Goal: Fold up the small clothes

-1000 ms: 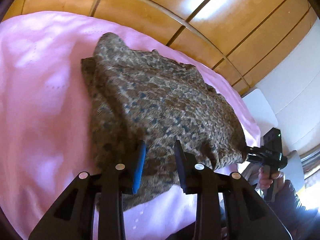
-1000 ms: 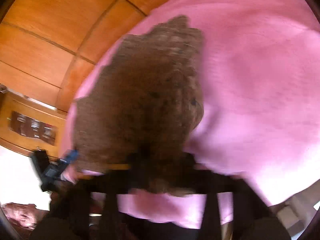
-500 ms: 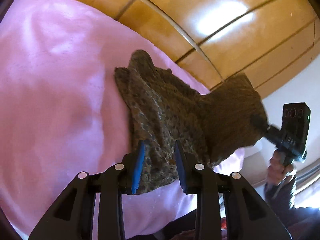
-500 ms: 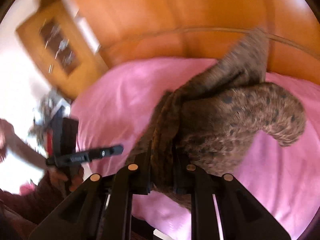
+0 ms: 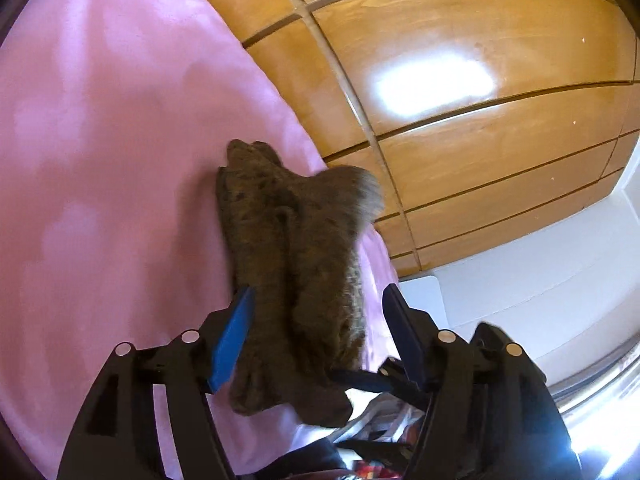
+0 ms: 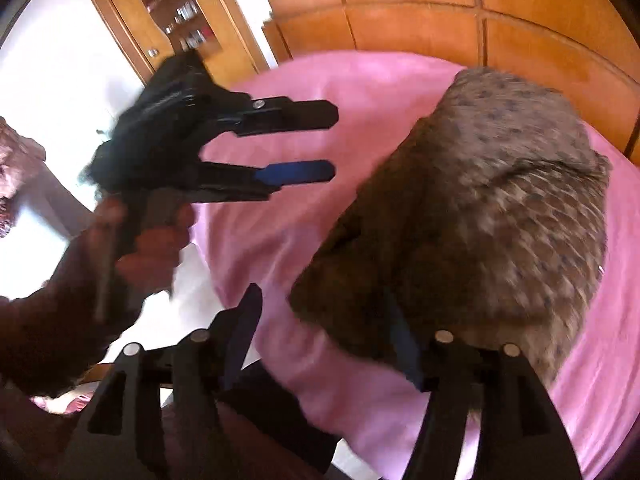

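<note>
A brown spotted garment [image 5: 288,260] lies folded in a narrow bundle on the pink bedspread [image 5: 100,200], by the bed's edge. My left gripper [image 5: 320,320] hovers over its near end, jaws opening; the pads do not press the cloth. In the right wrist view the left gripper [image 6: 333,143] shows open and empty, held by a hand [image 6: 152,240], just left of the garment [image 6: 480,208]. My right gripper [image 6: 324,320] is also opening. The cloth's near edge rests against its right finger [image 6: 404,352], and nothing is pinched between its fingers.
Wooden panels [image 5: 460,140] rise right behind the bed. A white surface [image 5: 424,300] sits beside the bed's edge below the panels. A wooden cabinet with a glass door [image 6: 176,20] stands at the far left. Open pink bedspread [image 6: 360,80] lies left of the garment.
The right gripper carried its side of the garment over onto the other side, folding it narrow. Both grippers, shut on the cloth before, have now spread their jaws and released it.
</note>
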A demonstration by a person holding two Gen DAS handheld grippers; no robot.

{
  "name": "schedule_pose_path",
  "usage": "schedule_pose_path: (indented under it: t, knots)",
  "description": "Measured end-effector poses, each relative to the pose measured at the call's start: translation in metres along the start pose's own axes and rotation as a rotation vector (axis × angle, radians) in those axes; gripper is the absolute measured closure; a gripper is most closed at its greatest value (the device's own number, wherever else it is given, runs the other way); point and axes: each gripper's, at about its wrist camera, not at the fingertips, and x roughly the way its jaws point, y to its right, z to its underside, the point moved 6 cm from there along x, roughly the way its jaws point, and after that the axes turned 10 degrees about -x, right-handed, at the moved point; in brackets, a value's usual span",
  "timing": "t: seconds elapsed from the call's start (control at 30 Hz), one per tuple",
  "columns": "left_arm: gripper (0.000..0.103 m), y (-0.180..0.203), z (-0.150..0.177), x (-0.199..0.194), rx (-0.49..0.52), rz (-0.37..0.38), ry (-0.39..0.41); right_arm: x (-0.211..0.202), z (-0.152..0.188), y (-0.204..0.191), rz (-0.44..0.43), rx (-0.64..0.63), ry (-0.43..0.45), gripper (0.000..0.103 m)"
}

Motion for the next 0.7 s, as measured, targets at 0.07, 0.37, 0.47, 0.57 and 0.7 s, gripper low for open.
schedule_pose_path:
  t: [0.07, 0.37, 0.47, 0.57, 0.7]
  knots:
    - [0.038, 0.014, 0.001, 0.005, 0.029, 0.009, -0.015, -0.024, 0.018, 0.014, 0.006, 0.044, 0.024, 0.041]
    - [0.035, 0.022, -0.033, 0.067, 0.116, -0.295, 0.014, -0.073, 0.066, 0.080, 0.151, 0.256, 0.138, 0.076]
    - [0.038, 0.002, -0.043, 0.083, 0.182, -0.504, 0.051, -0.039, 0.068, 0.063, 0.121, 0.193, 0.059, 0.076]
    - [0.036, -0.016, -0.041, 0.084, 0.176, -0.575, 0.045, 0.006, 0.085, 0.052, 0.164, 0.132, -0.065, 0.074]
    - [0.033, -0.018, -0.032, 0.052, 0.081, -0.431, 0.036, -0.018, 0.081, 0.057, 0.038, 0.191, 0.005, 0.040]
